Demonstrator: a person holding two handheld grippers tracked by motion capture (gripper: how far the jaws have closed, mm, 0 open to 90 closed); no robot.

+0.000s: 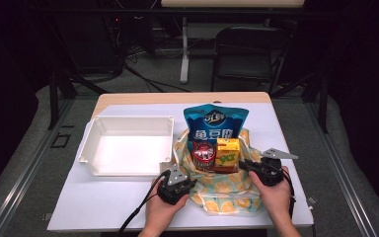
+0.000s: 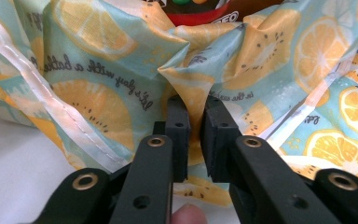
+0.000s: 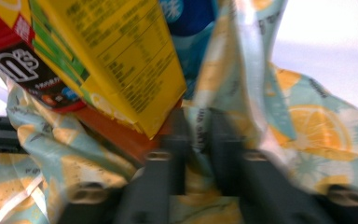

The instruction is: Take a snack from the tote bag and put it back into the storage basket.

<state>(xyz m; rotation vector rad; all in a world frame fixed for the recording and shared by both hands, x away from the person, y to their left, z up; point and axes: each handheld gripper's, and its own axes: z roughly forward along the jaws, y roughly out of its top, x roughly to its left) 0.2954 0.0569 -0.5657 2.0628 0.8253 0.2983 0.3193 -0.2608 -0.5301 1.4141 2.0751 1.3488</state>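
with both claws clamped on the fruit-print bag [image 1: 227, 192], left gripper [image 2: 193, 135] and right gripper [image 3: 196, 140] each pinch a thin fold. risk: fabric slipping free; yellow carton [image 1: 226, 154] and red can [image 1: 203, 155] toppling.

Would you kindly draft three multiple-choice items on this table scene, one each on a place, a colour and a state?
1. Where does the white tray stand, seen from the high view?
A. left of the fruit-print bag
B. right of it
C. on top of it

2. What colour is the drink carton?
A. green
B. yellow
C. white

3. What is the left gripper doing?
A. hanging open above the table
B. gripping the carton
C. pinching a fold of the bag

Answers:
1 A, the tray sits on the table left of the bag.
2 B, its faces are yellow in the high view and the right gripper view.
3 C, the left gripper view shows printed fabric clamped between its jaws.
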